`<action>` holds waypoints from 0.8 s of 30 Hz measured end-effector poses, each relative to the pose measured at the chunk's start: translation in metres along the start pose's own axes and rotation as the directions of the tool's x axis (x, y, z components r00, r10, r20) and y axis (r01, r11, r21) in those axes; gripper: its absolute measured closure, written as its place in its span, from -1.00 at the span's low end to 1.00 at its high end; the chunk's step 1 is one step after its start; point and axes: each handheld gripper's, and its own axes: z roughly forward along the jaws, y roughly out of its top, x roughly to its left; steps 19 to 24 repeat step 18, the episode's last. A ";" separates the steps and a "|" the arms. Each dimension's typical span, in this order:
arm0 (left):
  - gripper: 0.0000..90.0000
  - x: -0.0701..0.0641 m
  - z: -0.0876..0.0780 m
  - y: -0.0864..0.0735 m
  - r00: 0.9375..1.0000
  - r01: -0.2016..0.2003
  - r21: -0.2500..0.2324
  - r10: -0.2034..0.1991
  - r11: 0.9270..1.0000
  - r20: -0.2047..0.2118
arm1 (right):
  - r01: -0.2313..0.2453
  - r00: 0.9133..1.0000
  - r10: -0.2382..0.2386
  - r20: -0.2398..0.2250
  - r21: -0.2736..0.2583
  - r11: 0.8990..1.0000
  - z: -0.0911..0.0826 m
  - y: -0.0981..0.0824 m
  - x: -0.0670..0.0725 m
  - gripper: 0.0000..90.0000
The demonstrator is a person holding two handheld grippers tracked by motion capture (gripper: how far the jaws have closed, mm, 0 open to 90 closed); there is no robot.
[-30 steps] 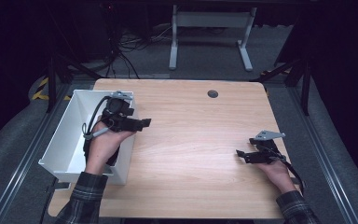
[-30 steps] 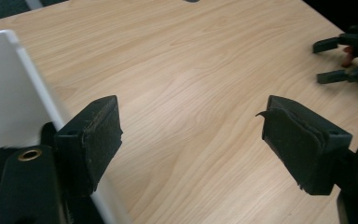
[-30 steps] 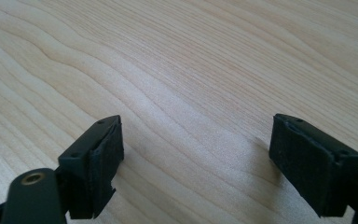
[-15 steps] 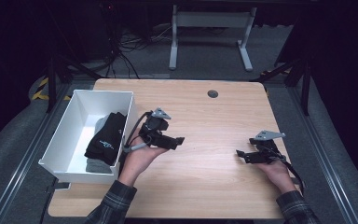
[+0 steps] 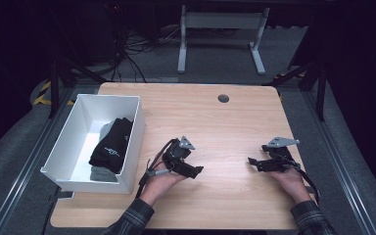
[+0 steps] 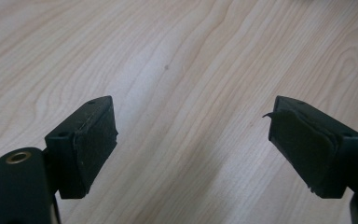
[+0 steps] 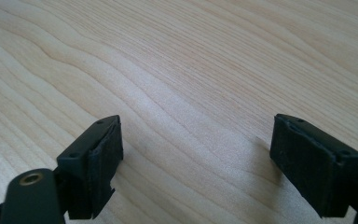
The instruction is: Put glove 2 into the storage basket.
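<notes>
high view, bin: white bin (image 5: 130, 147) sits at the left edge of the bench (image 5: 225, 122), and the dark folded garment (image 5: 111, 145) is already lying inside it, on top of something grey (image 5: 102, 173) I can't really make out.
high view, left side: left gripper (image 5: 195, 172) is out over bare wood just right of the bin, low to the bench, pointing toward the middle. Nothing in it.
high view, right side: right gripper (image 5: 252, 163) is parked near the right edge, pointing inward at the other one, well apart from it.
left gripper view: jaws stand wide, they've just been opening a bit more, and there's only wood grain between the pads (image 6: 93, 149). One pad on the far side looks a little peeled at its corner.
right gripper view: same deal, jaws wide and empty, pads (image 7: 103, 163) hovering just off the wood, shadow right under them.
step in hand, my read: the drop looks done, so this is the pull-away and park. Garment is in the bin, not hanging over the wall as far as I can tell.
doing it well: keep the left jaws spread while clearing the bin so no fabric gets snagged and dragged back out, and watch the trailing cable near the bin's wall.
also: set the left down level like the right one, no need to rush it.
</notes>
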 end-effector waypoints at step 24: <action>-0.93 -0.004 0.024 -0.024 0.996 -0.070 -0.021 0.068 0.997 -0.066 | 0.002 1.000 -0.002 0.000 0.004 1.000 0.000 0.000 0.000 -0.63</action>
